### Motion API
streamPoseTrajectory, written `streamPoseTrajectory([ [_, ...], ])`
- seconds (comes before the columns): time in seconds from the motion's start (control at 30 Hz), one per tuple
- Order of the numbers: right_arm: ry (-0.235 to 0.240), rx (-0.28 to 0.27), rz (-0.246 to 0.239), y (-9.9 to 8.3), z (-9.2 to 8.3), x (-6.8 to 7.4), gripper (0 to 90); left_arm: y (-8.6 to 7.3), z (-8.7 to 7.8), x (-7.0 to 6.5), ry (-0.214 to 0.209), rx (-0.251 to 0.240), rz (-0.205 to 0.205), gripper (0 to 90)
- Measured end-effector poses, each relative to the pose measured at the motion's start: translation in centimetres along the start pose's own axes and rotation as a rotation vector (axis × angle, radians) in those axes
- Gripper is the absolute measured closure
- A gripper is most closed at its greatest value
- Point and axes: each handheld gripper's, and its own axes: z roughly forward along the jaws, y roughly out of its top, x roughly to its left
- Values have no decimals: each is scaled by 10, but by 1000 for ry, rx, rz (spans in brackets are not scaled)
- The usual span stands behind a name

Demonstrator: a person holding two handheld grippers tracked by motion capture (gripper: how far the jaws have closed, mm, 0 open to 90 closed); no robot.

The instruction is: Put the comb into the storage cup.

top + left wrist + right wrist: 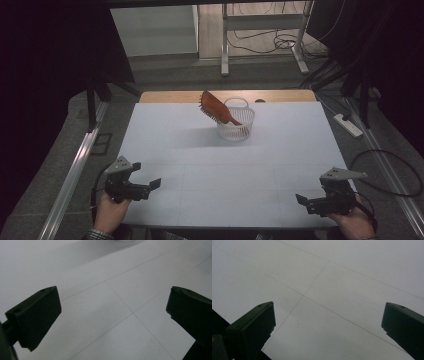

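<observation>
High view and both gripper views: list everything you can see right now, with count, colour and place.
hairbrush: 1, reddish-brown, handle down in the basket, head leaning out over its left rim
basket: 1, white, far middle of the table
table: 1, white top with thin grid lines, wooden strip at the far edge
power strip: 1, white, floor right of the table
left gripper: 1, black, near left, jaws open, empty
right gripper: 1, black, near right, jaws open, empty
hands: 2, near edge, one on each gripper
</observation>
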Motion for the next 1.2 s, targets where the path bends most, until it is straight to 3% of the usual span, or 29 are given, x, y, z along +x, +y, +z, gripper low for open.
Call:
streamPoseTrajectory([
  [0.43, -4, 1, 1, 0, 0, 0, 0, -13, -11, 0, 26, 16, -15, 0],
  [1.2, -7, 3, -2, 0, 0, 1, 0, -24, -22, -6, 91, 61, -8, 0],
])
